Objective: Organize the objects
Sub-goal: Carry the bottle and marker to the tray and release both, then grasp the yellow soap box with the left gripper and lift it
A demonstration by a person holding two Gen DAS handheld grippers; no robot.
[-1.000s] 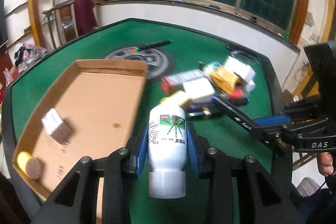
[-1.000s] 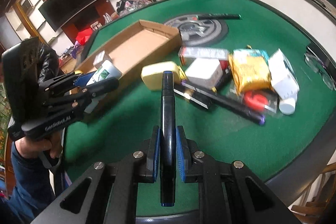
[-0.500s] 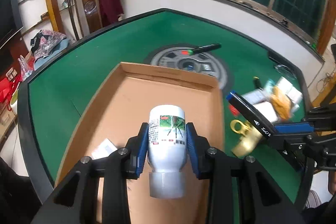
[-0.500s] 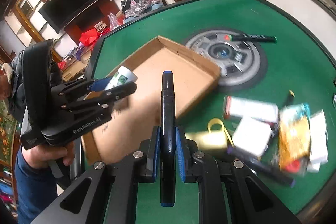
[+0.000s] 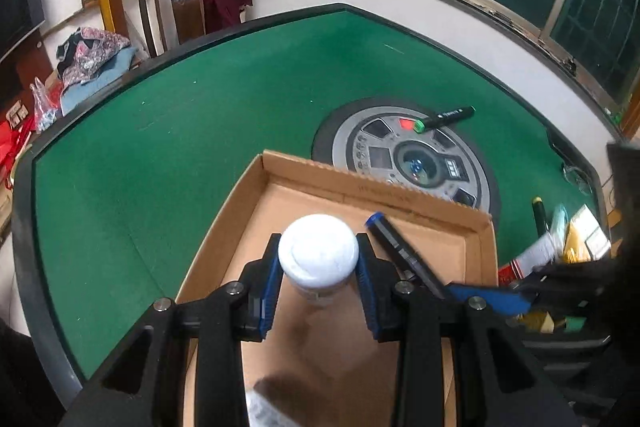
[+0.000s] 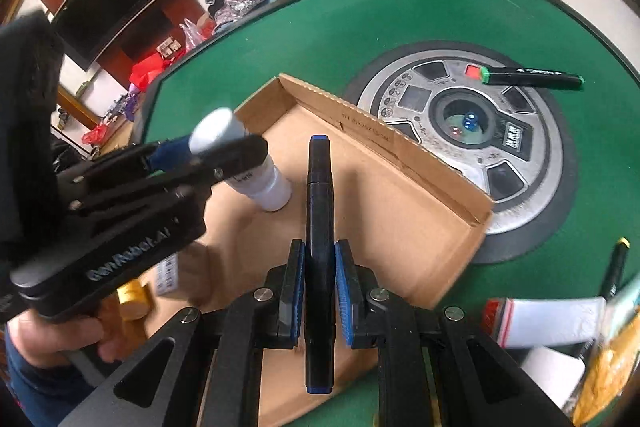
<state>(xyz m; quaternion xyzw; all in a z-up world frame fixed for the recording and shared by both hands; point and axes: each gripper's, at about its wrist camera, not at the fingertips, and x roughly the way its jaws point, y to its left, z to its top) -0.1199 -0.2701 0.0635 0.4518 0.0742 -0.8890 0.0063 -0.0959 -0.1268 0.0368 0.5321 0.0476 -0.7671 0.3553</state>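
the left gripper (image 5: 318, 281) pinches a white bottle (image 5: 318, 257), plain round base up, cap down, over the cardboard box (image 5: 482, 247). the right gripper (image 6: 316, 293) is pressed tight on a black marker (image 6: 319, 211) with blue ends, lengthwise between the pads, also over the box. in the box, near its close end, lie a yellow round tub (image 6: 132, 297) and a small white packet (image 6: 166, 273). both grippers tilt steeply down toward the box floor; a hand (image 6: 60, 337) grips the left handle. beyond the box's far wall, a green-capped marker (image 6: 532, 77) rests on the grey dial (image 6: 520, 163).
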